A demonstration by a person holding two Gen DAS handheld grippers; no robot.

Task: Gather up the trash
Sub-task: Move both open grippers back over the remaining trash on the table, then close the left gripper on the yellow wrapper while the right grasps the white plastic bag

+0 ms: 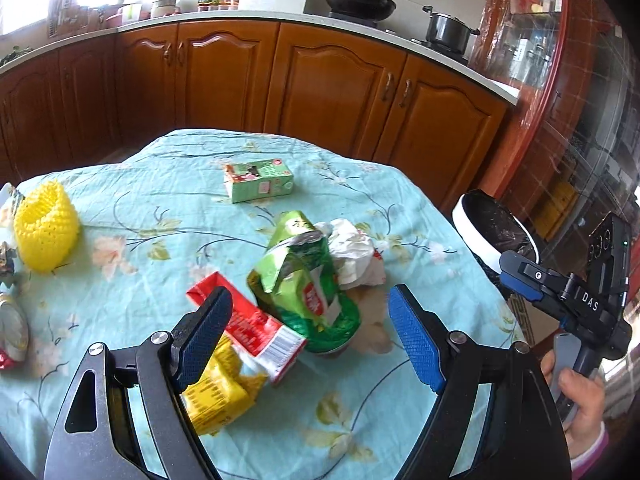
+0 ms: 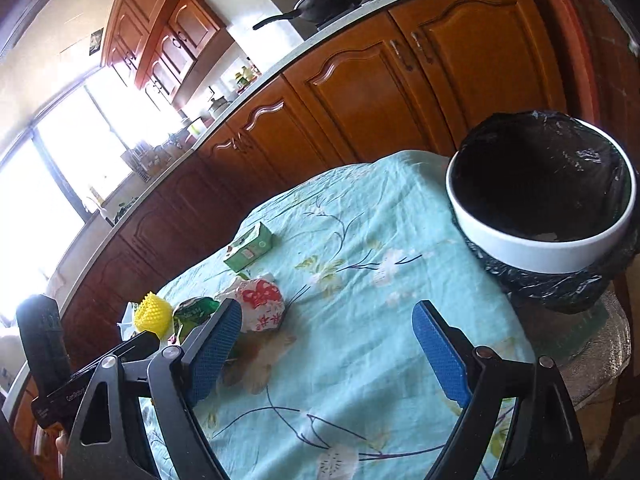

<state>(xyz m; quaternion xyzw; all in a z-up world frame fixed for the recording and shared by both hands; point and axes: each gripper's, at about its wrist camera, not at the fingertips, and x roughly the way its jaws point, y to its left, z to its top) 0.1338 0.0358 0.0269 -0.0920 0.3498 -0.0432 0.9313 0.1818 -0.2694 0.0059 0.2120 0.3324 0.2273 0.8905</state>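
Observation:
My left gripper (image 1: 310,312) is open and empty, its fingers on either side of a crumpled green bag (image 1: 306,288) on the blue floral tablecloth (image 1: 160,208). A red carton (image 1: 256,328) and a yellow wrapper (image 1: 220,396) lie under the left finger. A crumpled white wrapper (image 1: 354,252) sits behind the bag; it also shows in the right wrist view (image 2: 260,308). A green carton (image 1: 260,182) lies farther back. My right gripper (image 2: 328,340) is open and empty above the cloth, left of the white bin with a black liner (image 2: 540,200).
A yellow foam net (image 1: 46,228) stands at the table's left, with more wrappers (image 1: 12,332) at the left edge. Wooden cabinets (image 1: 320,92) and a counter with a wok (image 1: 356,0) and pot lie behind. The bin stands past the table's right edge (image 1: 496,228).

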